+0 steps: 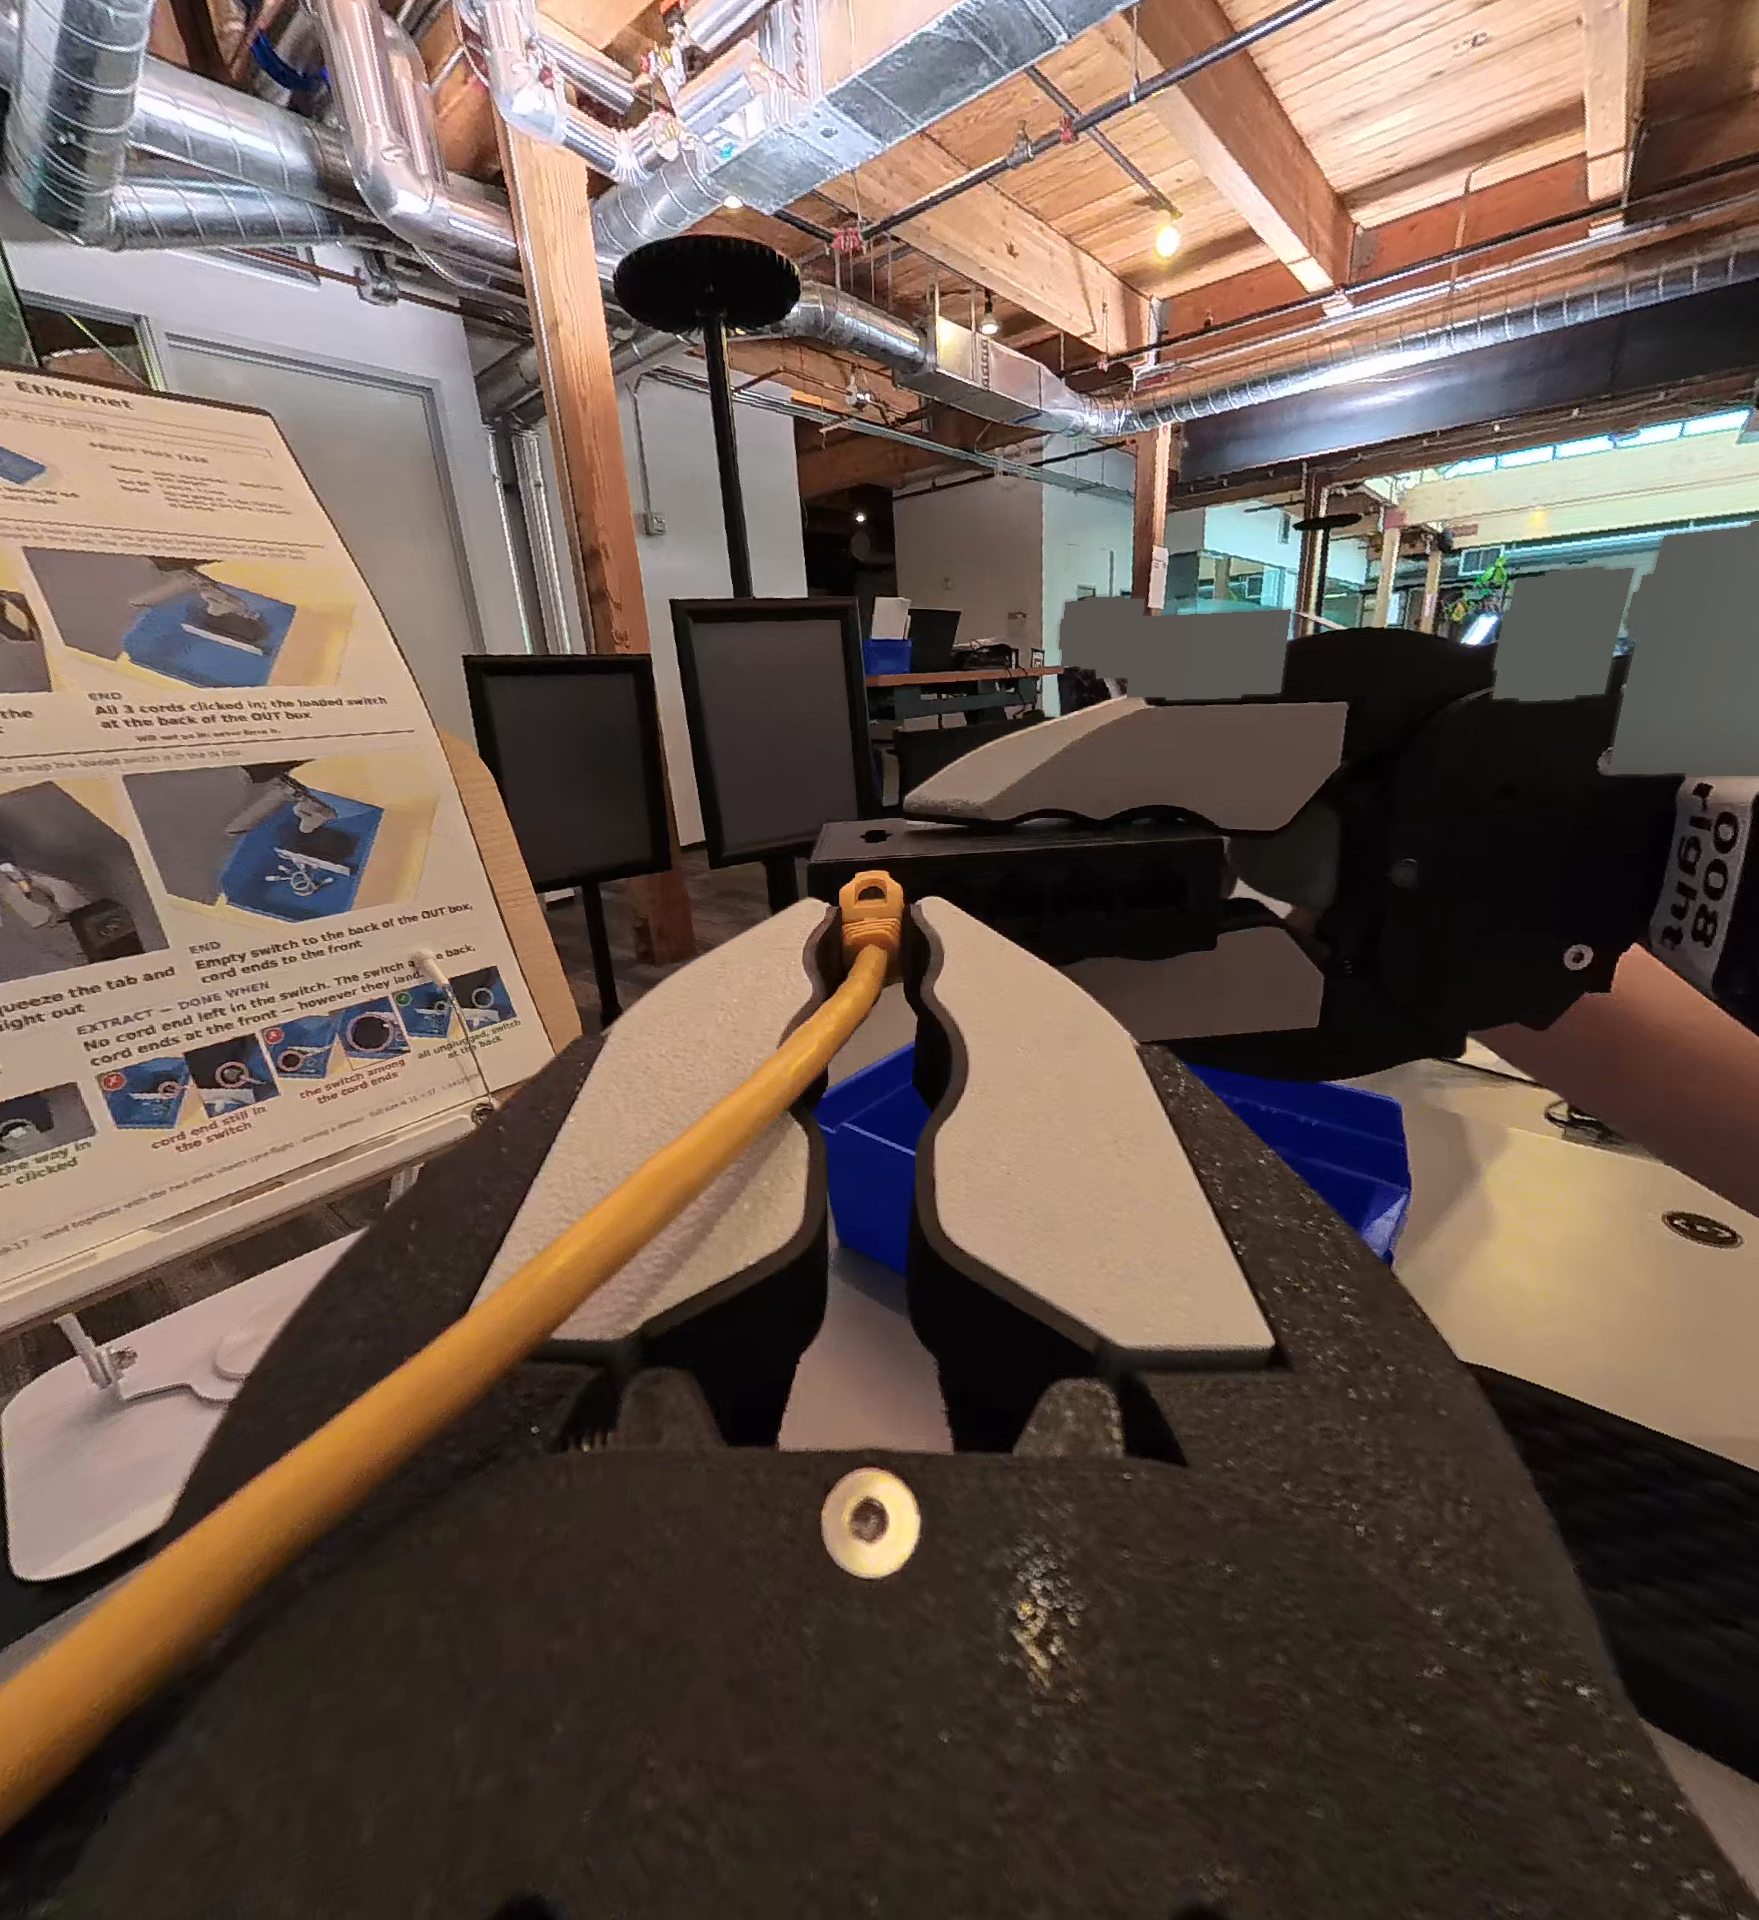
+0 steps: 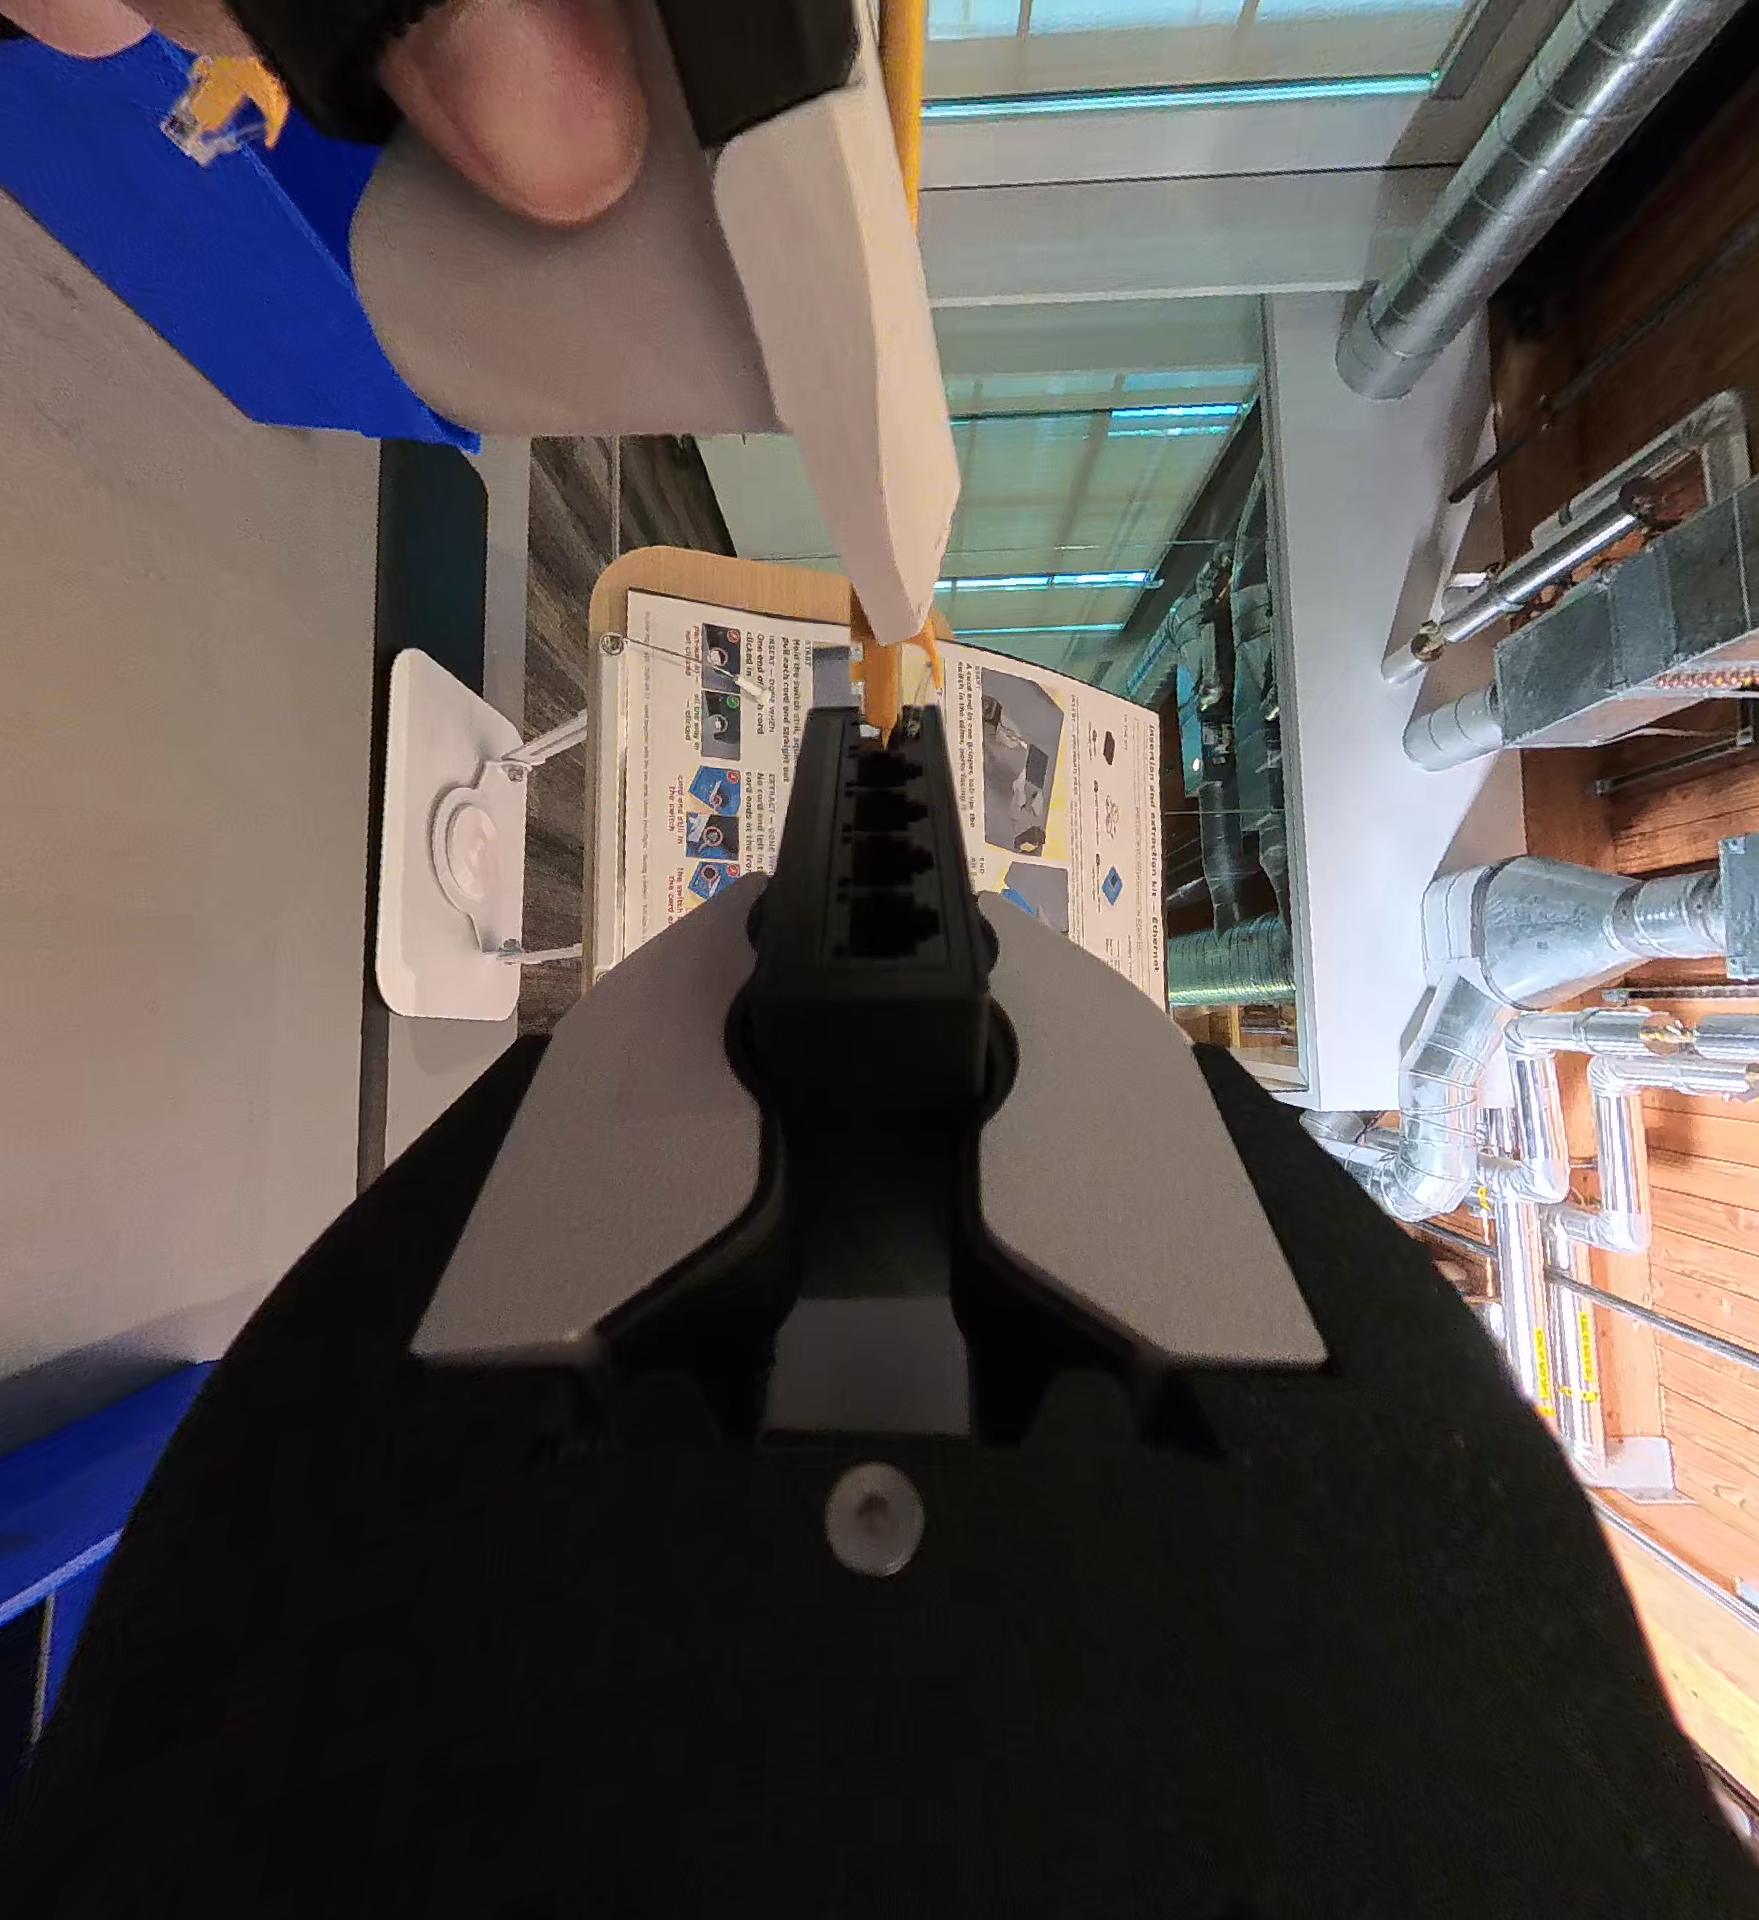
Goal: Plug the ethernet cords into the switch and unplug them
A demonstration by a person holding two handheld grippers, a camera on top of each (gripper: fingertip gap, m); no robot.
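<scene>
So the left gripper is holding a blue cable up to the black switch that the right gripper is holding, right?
Not quite: the cable is yellow, not blue, as the left wrist view shows. The left gripper does hold it up to the black switch, which the right gripper holds.

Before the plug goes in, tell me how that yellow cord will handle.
The yellow cord probably flexes: it trails in a curve behind the left tool. It likely holds aim, gripped near the plug. It looks light.
</scene>
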